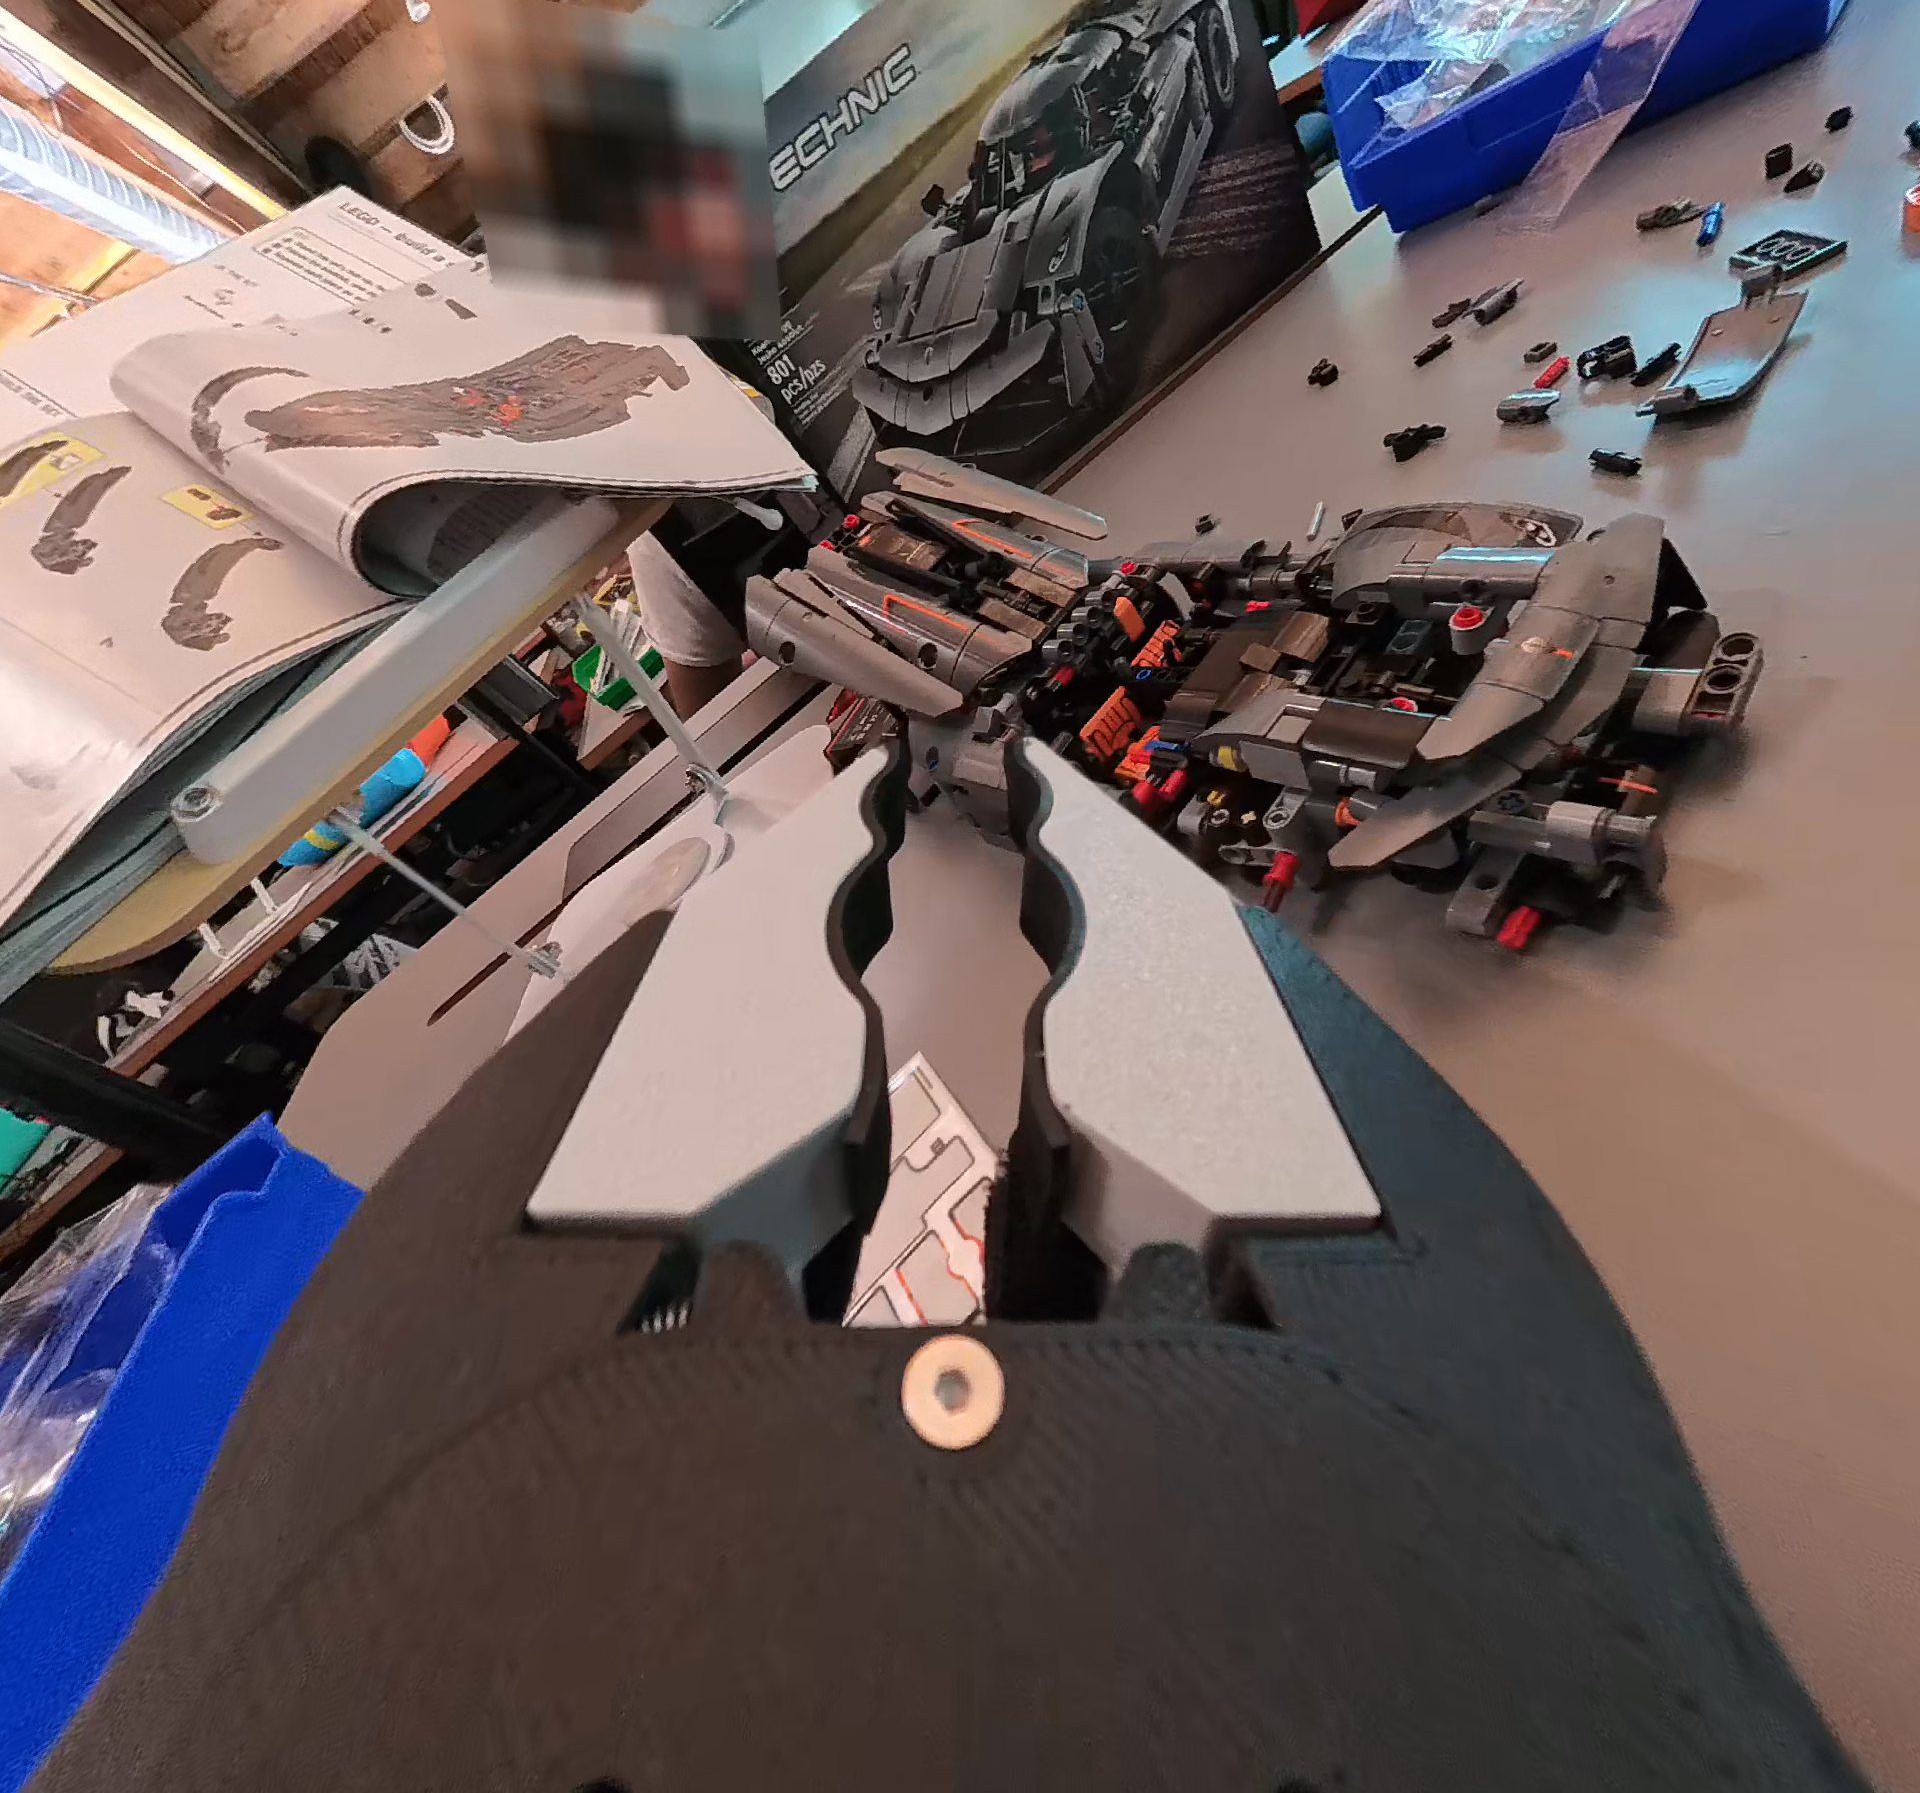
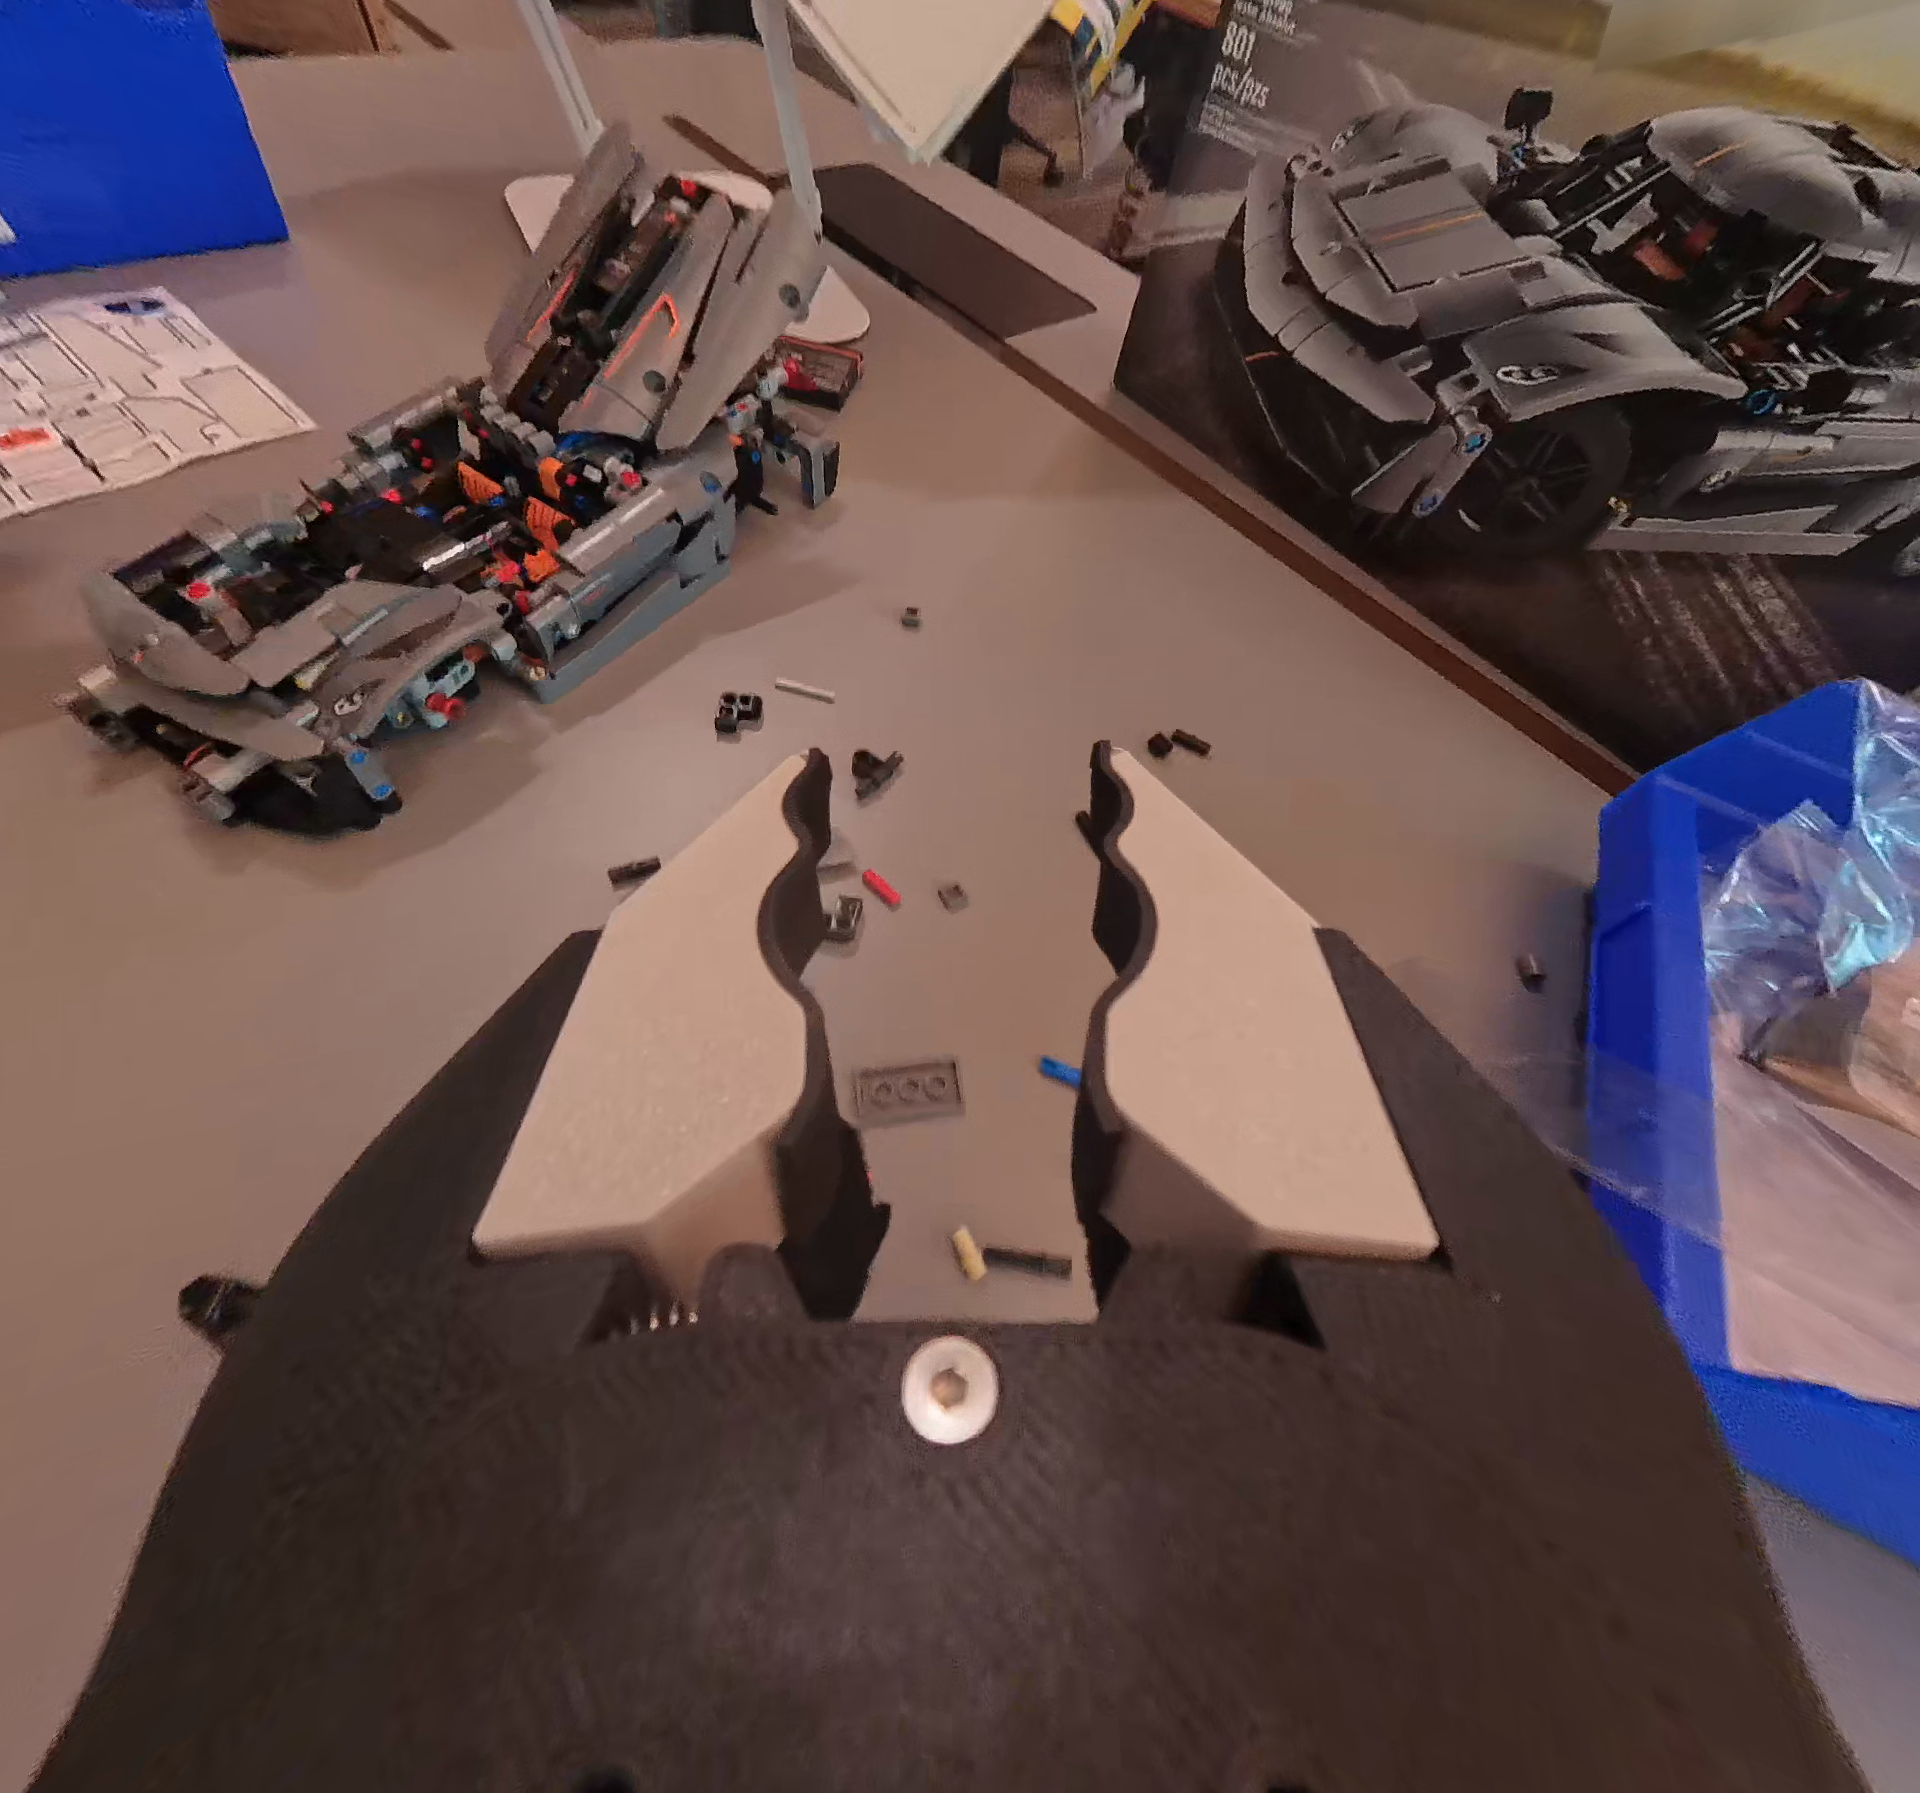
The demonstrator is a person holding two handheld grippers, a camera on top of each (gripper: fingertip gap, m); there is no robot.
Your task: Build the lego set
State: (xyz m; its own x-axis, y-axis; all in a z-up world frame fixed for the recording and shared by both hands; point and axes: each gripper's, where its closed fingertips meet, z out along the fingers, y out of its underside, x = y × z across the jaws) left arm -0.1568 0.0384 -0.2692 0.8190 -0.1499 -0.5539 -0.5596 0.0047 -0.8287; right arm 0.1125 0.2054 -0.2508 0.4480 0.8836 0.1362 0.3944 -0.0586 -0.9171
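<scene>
Hovering over the grey table (image 2: pixel 1039 517), both grippers are held empty.
The right gripper (image 2: pixel 951 756) is spread wide above loose pieces (image 2: pixel 878 886); the left gripper (image 1: pixel 956 756) is narrowly parted; the half-built car (image 2: pixel 436 538) is seen at ten o'clock, the blue bin (image 2: pixel 1652 1016) edging three.

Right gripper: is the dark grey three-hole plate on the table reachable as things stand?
Probably yes. The right gripper has its jaws open and empty, and the dark grey plate lies flat on the table in the gap between them. Only a small blue pin lies nearby.

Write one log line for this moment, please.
left gripper: open, near car model | right gripper: open, over loose pieces | nothing held
</scene>
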